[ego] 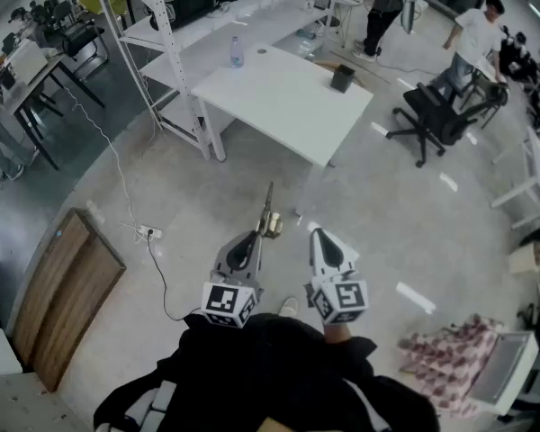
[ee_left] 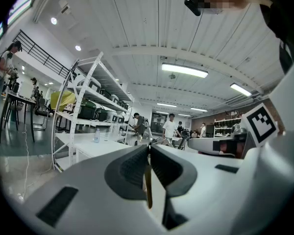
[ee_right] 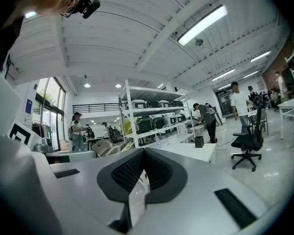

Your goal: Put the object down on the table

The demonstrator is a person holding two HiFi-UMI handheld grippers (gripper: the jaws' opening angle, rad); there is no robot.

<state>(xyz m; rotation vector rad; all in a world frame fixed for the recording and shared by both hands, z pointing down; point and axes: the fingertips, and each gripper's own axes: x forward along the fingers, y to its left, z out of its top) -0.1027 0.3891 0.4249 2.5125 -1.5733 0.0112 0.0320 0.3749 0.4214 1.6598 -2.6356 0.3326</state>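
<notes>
Brass-toned and thin, the long tool (ego: 270, 207) is pinched in our left gripper (ego: 256, 236) and points to twelve o'clock at the white table (ego: 288, 97), well apart, because we judge the carry unfinished. Our right gripper (ego: 320, 235), at three o'clock beside it, is clenched shut, idle.

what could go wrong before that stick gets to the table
1. The left gripper pinches the thin stick by one end only; it could swivel or slip out.
2. The table is not yet in reach, and a power strip with its cable lies on the floor nearby: a trip hazard.
</notes>
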